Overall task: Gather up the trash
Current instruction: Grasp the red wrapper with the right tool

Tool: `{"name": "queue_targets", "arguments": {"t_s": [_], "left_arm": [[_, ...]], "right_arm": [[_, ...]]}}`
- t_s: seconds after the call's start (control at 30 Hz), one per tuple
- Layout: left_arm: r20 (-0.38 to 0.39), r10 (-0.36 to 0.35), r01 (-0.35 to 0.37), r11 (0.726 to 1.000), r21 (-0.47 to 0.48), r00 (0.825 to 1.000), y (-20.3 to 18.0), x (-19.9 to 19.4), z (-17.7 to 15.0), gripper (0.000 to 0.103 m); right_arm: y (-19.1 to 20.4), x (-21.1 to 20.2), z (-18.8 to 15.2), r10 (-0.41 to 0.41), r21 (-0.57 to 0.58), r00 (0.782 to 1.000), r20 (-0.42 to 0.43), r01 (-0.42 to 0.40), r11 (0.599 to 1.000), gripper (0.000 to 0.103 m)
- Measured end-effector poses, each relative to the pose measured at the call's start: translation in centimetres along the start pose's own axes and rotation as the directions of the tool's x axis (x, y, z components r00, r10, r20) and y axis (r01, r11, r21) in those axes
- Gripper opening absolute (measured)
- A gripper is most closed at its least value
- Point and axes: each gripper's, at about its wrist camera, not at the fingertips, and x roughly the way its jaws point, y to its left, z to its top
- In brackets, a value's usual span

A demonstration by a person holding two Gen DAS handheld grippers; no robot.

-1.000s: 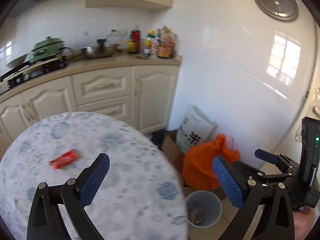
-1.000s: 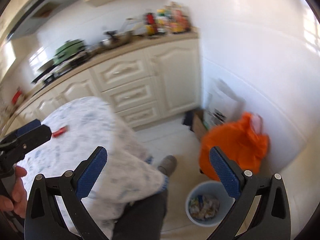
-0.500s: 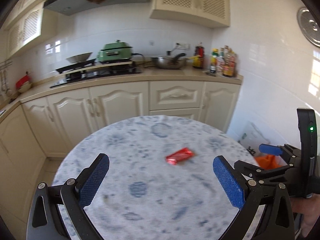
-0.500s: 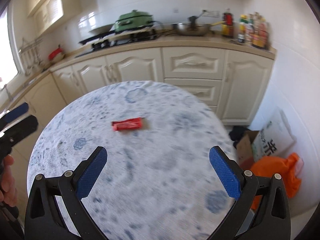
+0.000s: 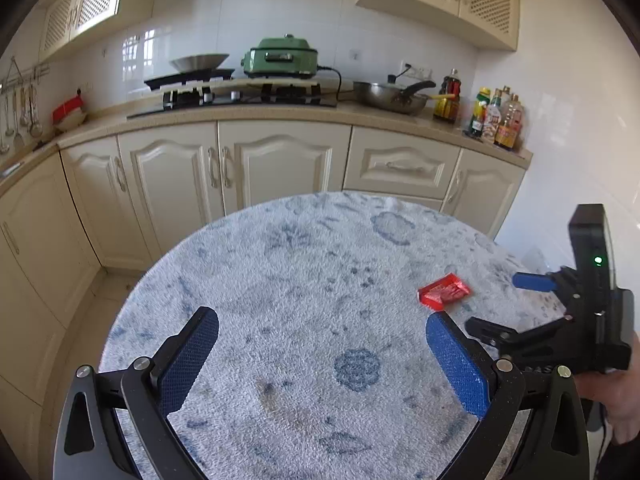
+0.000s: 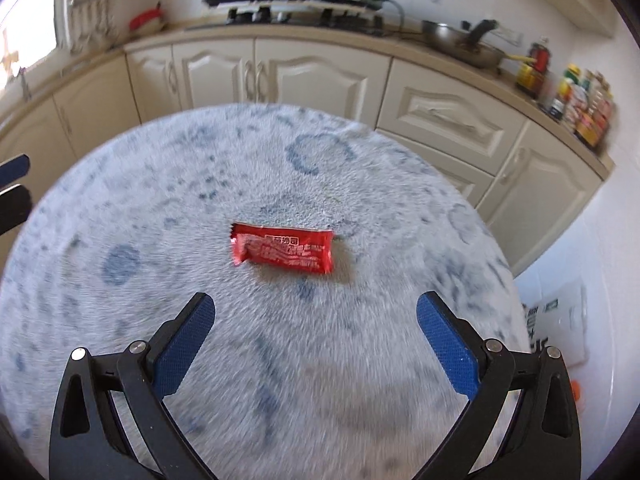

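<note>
A red snack wrapper [image 6: 283, 249] lies flat on the round table with the blue-patterned fluffy cloth [image 6: 120, 208]. My right gripper [image 6: 316, 332] is open and empty, just short of the wrapper, which lies centred ahead of the gap. In the left wrist view the wrapper [image 5: 443, 292] lies at the table's right side. My left gripper [image 5: 322, 356] is open and empty over the near middle of the table. The right gripper [image 5: 516, 304] shows at the right edge of the left wrist view, close to the wrapper.
Cream kitchen cabinets [image 5: 276, 168] curve behind the table. The counter carries a hob with a green cooker [image 5: 282, 58], a wok [image 5: 394, 98] and sauce bottles [image 5: 496, 120]. A white bag [image 6: 556, 324] and something orange [image 6: 576, 390] lie on the floor at the right.
Both grippers swung left from the bin and orange bag on the floor to face the table. The right gripper has come closer to the wrapper, which now looks larger.
</note>
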Motion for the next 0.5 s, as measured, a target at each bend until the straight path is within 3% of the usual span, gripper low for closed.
{"name": "queue_targets", "arguments": {"t_s": [0.13, 0.27, 0.4, 0.5], "left_arm": [[-0.030, -0.005, 0.005, 1.000, -0.011, 1.000, 0.7, 2.5, 0.2, 0.102], [-0.056, -0.017, 0.015, 0.999, -0.033, 0.998, 0.9, 4.1, 0.4, 0.102], [-0.065, -0.015, 0.012, 0.999, -0.049, 0.998, 0.9, 5.0, 0.5, 0.102], [-0.073, -0.016, 0.012, 0.998, -0.057, 0.997, 1.0, 5.7, 0.8, 0.102]], "right_arm": [[-0.2, 3.1, 0.6, 0.019, -0.043, 0.999, -0.040, -0.021, 0.999, 0.095], [-0.2, 4.3, 2.0, 0.058, -0.093, 0.998, -0.015, -0.059, 0.994, 0.095], [-0.4, 5.9, 3.4, 0.185, -0.089, 0.982, -0.026, -0.187, 0.978, 0.083], [-0.4, 6.0, 3.7, 0.198, -0.076, 0.980, -0.025, -0.199, 0.977, 0.070]]}}
